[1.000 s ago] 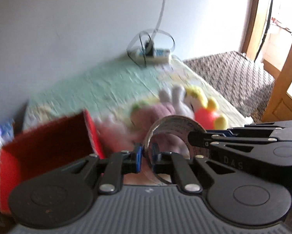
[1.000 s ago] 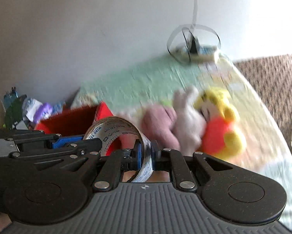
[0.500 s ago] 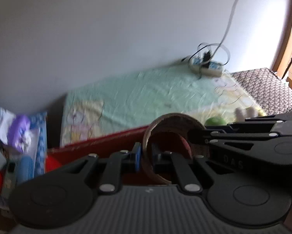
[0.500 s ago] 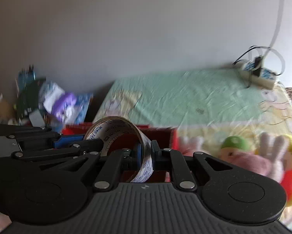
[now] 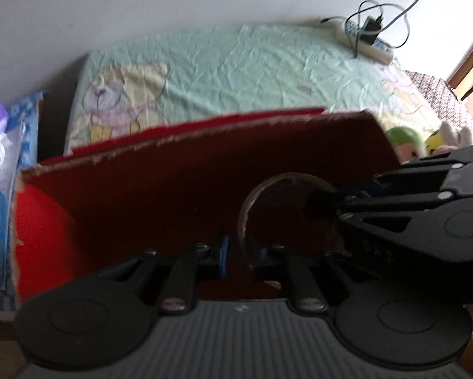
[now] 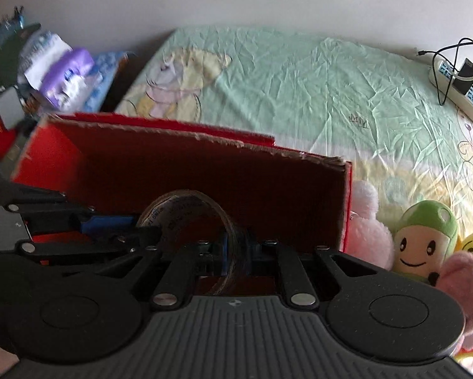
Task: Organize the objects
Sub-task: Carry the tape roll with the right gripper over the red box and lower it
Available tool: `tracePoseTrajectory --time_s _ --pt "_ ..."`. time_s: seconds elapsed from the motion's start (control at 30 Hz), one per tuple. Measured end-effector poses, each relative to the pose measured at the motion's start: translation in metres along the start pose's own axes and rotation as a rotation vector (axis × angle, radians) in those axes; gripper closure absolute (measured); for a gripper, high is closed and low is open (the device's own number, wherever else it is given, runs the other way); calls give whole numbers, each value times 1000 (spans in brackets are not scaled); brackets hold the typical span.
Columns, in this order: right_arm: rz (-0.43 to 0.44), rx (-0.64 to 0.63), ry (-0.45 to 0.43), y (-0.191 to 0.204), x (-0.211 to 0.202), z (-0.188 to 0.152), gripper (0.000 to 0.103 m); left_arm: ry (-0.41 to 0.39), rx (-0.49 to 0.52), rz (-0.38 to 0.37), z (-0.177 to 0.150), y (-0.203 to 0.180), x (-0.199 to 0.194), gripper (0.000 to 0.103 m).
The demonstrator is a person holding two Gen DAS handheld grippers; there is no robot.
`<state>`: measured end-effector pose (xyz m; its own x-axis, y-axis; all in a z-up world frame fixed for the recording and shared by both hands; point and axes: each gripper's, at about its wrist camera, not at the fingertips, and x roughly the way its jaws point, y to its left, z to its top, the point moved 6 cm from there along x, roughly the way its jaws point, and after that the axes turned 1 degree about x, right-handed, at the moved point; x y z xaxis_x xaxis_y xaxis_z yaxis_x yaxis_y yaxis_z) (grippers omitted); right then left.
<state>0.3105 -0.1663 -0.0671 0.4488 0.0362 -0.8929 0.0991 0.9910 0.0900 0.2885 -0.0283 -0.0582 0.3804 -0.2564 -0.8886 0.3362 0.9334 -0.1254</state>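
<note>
Both grippers hold the clear packing-tape roll (image 6: 186,218) inside the open red cardboard box (image 5: 204,170), right gripper (image 6: 236,252) jaws clamped on its rim, left gripper (image 5: 236,257) jaws opening, apparently to release it there.

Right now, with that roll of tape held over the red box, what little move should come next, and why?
Probably let go. The tape roll hangs inside the red box's walls; the left gripper is opening, its blue pad off the rim, while the right gripper pinches it. Opening that one would likely drop the roll in.
</note>
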Motion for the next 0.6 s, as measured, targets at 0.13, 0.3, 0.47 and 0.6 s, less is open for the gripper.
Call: tracePoseTrajectory --time_s 0.13,0.3,0.47,0.6 --pt "-15 1 21 -1 13 -2 93 31 -21 -7 -4 6 14 84" --pt "-28 -24 0 0 16 -1 94 34 -27 5 -4 9 16 80" --pt "-43 -56 3 1 20 1 92 18 -38 33 -6 12 12 75" --pt "-14 -25 22 0 23 2 89 -15 -47 61 -10 21 1 75"
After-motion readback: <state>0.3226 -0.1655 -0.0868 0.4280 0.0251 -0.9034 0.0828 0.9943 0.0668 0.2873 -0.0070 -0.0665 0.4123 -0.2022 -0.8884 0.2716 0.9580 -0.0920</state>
